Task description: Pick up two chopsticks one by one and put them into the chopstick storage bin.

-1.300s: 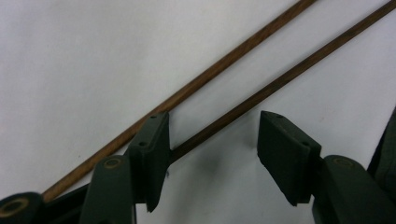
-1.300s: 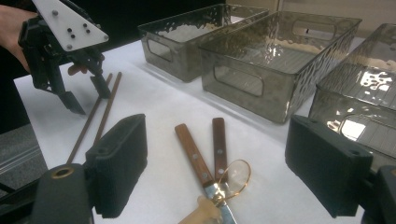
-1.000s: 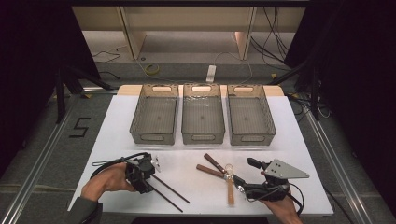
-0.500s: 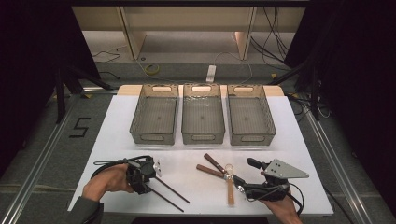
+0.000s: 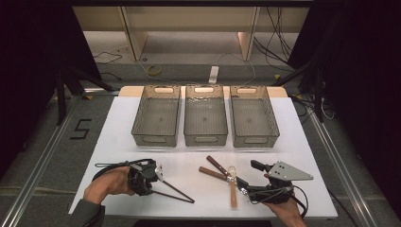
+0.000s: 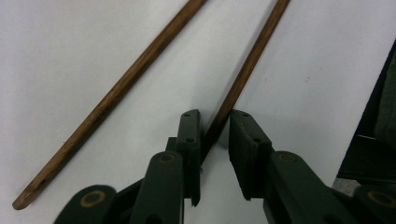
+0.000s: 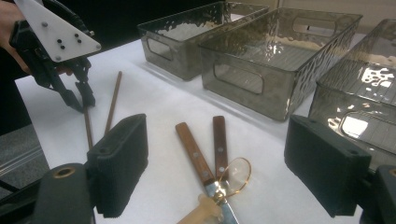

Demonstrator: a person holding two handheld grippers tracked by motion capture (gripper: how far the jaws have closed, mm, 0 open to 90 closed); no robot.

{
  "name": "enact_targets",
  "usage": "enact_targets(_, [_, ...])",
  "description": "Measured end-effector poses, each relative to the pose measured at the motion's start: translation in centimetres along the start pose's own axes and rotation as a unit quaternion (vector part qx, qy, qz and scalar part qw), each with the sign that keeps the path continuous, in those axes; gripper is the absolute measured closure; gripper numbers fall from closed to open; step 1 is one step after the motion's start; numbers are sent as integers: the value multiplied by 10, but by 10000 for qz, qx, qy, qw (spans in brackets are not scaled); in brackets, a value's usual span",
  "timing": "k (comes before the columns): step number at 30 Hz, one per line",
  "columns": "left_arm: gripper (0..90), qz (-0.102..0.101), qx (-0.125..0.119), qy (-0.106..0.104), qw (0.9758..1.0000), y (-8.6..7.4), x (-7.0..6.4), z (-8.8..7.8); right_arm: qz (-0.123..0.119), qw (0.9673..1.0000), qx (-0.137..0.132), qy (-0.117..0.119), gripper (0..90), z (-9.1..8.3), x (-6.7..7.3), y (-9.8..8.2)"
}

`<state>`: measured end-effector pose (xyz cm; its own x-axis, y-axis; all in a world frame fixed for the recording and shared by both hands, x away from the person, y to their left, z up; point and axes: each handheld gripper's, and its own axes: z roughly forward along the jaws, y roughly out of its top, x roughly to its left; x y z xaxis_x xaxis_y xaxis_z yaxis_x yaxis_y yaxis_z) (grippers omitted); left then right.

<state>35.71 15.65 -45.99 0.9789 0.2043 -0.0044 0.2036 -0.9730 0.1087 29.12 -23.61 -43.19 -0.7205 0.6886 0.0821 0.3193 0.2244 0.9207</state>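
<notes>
Chopstick (image 6: 243, 79) end hidden between fingers (image 6: 189, 140)

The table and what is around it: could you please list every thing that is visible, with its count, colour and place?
table: one, white top, centre.
bins: three, clear grey, in a row at the far side.
chopsticks: two, dark brown, near left; one lies between the left fingers.
knives: two, brown wooden handles, near centre, blades toward the right gripper.
spoon: one, clear bowl with pale handle, lying by the knife blades.
cables: several, on the floor behind the table.
left gripper: one, black, fingers have just been closing around a chopstick.
right gripper: one, black, fingers wide apart, nothing between them.
</notes>
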Motion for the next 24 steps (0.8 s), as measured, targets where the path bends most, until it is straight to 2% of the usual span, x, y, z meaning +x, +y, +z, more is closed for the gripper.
enact_targets(14, [842, 261, 32, -115, 9996, 0, -1, 0, 1, 10000, 21, 27, 226, 0, 0, 0])
enact_targets(24, [851, 238, -32, -155, 9996, -1, 0, 0, -5, 10000, 22, 32, 226, 0, 0, 0])
